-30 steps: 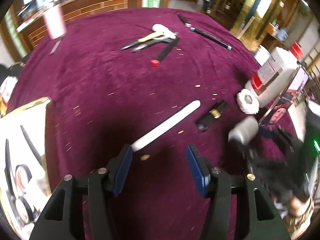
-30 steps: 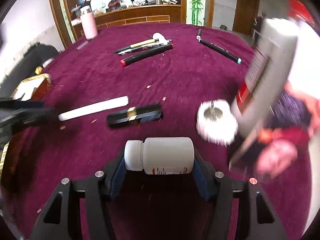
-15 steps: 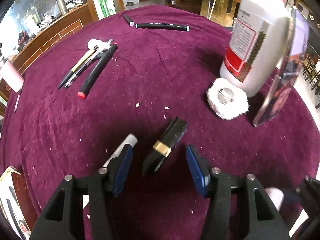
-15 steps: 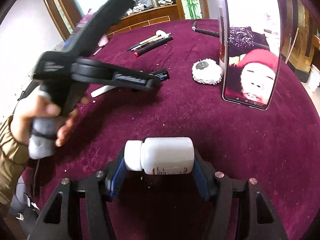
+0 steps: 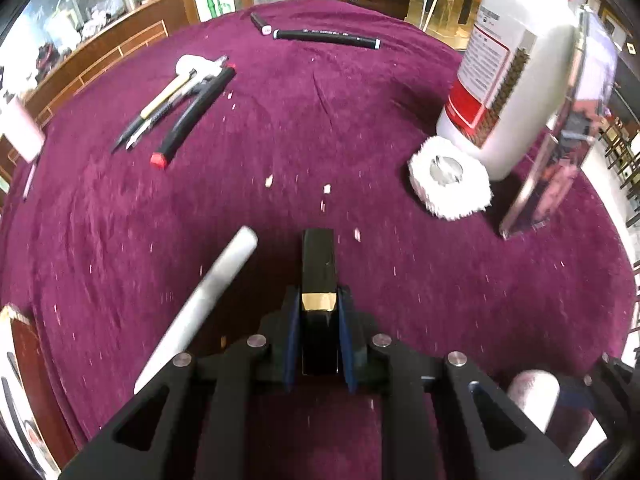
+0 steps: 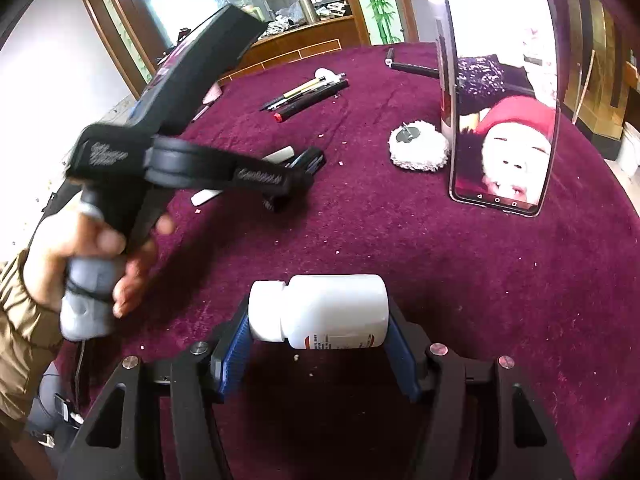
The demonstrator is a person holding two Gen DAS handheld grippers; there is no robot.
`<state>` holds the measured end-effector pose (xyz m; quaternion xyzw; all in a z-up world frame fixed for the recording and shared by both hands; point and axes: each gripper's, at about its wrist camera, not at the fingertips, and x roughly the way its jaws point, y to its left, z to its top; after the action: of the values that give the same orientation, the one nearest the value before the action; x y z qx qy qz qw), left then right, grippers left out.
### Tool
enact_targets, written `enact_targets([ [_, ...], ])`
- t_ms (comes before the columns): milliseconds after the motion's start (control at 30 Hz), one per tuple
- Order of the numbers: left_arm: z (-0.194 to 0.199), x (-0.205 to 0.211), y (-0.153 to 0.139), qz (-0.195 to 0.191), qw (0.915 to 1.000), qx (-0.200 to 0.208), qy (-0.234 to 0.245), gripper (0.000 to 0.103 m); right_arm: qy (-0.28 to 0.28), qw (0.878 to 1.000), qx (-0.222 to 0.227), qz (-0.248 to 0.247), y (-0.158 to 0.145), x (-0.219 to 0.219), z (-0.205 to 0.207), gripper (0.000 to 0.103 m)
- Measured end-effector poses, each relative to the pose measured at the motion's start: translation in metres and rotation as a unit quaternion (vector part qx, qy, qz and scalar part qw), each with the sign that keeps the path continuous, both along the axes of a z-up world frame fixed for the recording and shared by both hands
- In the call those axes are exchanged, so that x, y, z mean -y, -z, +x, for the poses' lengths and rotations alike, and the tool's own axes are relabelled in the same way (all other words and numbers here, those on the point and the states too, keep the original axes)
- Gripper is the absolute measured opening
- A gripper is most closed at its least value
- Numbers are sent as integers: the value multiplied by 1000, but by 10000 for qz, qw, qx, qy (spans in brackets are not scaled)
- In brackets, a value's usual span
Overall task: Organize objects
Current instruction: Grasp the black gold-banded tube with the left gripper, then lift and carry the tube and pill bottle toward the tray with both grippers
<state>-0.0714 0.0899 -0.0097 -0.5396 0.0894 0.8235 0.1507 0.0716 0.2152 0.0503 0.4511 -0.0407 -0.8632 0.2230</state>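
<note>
Two white bottles are counted: one large red-capped bottle [image 5: 516,64] and one small pill bottle [image 6: 320,312]. Two black markers [image 5: 326,38] [image 5: 192,116], one white stick [image 5: 200,304], one black gold-banded case [image 5: 318,280], one white fluffy pad [image 5: 450,180] and one upright phone [image 6: 500,92] are shown. The thin pens [image 5: 160,108] lie bunched and are not counted reliably.

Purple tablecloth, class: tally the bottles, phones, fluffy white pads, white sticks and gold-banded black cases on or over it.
bottles: 2 (big bottle, small bottle)
phone: 1
fluffy pad: 1
white stick: 1
black case: 1
Total: 6
</note>
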Motion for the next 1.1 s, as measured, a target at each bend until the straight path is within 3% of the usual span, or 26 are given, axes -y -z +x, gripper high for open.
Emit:
enact_targets([
  [367, 73, 85, -7, 242, 9968, 125, -749, 17, -209, 9997, -90, -70, -4, 20, 18, 65],
  [533, 99, 114, -11, 650, 9900, 103, -1244, 17, -308, 9993, -176, -126, -7, 32, 27, 65],
  [733, 120, 132, -22, 920, 9844, -29, -1498, 17, -448, 9987, -231, -105, -9, 53, 31, 65],
  [1100, 145, 149, -38, 1045, 9808, -219, -1632, 17, -596, 9976, -345, -44, -17, 70, 46, 65],
])
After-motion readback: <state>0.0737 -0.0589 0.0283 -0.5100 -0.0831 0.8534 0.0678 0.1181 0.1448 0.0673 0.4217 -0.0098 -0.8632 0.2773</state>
